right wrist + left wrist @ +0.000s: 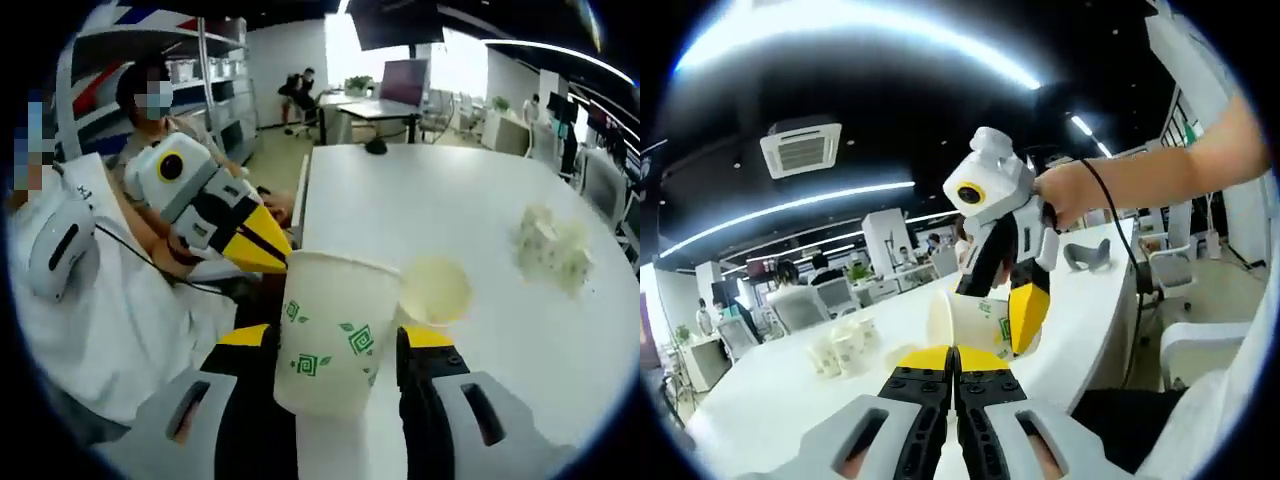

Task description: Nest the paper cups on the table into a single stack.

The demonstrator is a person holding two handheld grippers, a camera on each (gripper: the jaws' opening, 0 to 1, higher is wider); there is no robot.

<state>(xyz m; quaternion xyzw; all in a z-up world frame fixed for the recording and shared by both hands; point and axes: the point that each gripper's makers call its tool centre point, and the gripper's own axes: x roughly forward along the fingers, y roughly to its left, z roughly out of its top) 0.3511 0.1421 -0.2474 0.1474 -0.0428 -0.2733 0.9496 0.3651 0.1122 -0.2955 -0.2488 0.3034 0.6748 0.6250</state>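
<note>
White paper cup pinched in the right gripper, over the near edge of the white counter.

The right gripper [336, 345] pinches a paper cup [328, 330] printed with green leaves, its fingers [422, 355] on either side. The left gripper [955, 362] has its yellow-tipped fingers pressed together, holding nothing. More cups [843, 350] cluster farther along the counter [770, 390]; another pale cup [434, 290] sits just right of the held one.

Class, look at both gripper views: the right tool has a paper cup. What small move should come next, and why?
Probably carry the held paper cup toward the group of cups farther along the white table and line it up over one. The right tool grips it upright by its sides, while the others stand apart and unstacked. The left tool is shut and holds nothing.
</note>
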